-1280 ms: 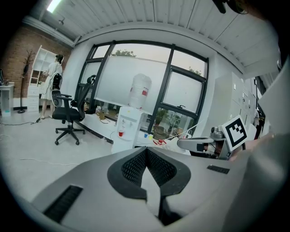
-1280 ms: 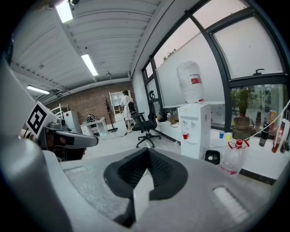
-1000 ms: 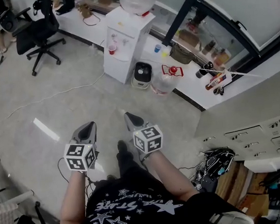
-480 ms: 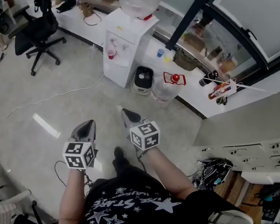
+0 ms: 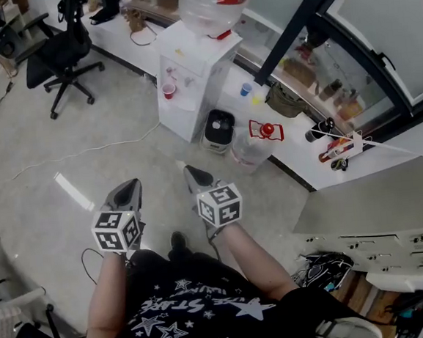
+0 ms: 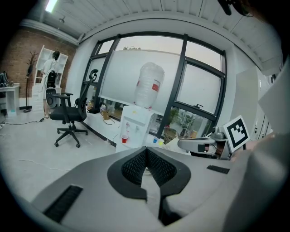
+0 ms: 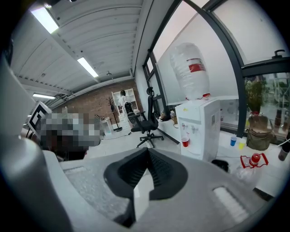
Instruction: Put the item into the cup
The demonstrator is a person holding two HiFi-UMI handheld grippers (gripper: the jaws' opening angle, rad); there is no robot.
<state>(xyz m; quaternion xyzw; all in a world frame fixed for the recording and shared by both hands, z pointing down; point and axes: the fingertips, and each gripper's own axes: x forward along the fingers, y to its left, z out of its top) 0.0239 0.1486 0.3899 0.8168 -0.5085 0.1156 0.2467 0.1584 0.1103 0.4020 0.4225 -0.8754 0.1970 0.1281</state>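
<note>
I stand on an office floor, some way from a white water dispenser (image 5: 195, 63). A red cup (image 5: 168, 90) sits in its tap recess, and it also shows as the red cup (image 6: 124, 139) and the red cup (image 7: 185, 142). A blue cup (image 5: 245, 89) and a small yellow item (image 5: 255, 99) rest on the low white ledge to the dispenser's right. My left gripper (image 5: 130, 186) and right gripper (image 5: 190, 172) are held side by side at waist height, pointing at the dispenser. Both are shut, with nothing between the jaws in either gripper view.
A black office chair (image 5: 65, 48) stands at the far left. A small black-and-white appliance (image 5: 216, 120) and a clear jug with a red handle (image 5: 257, 138) sit on the floor beside the dispenser. A white cable (image 5: 85, 150) runs across the floor. White drawers (image 5: 394, 240) are at the right.
The head view has shifted a little, so the dispenser and ledge sit slightly more to the right. Both grippers keep the same pose and stay shut.
</note>
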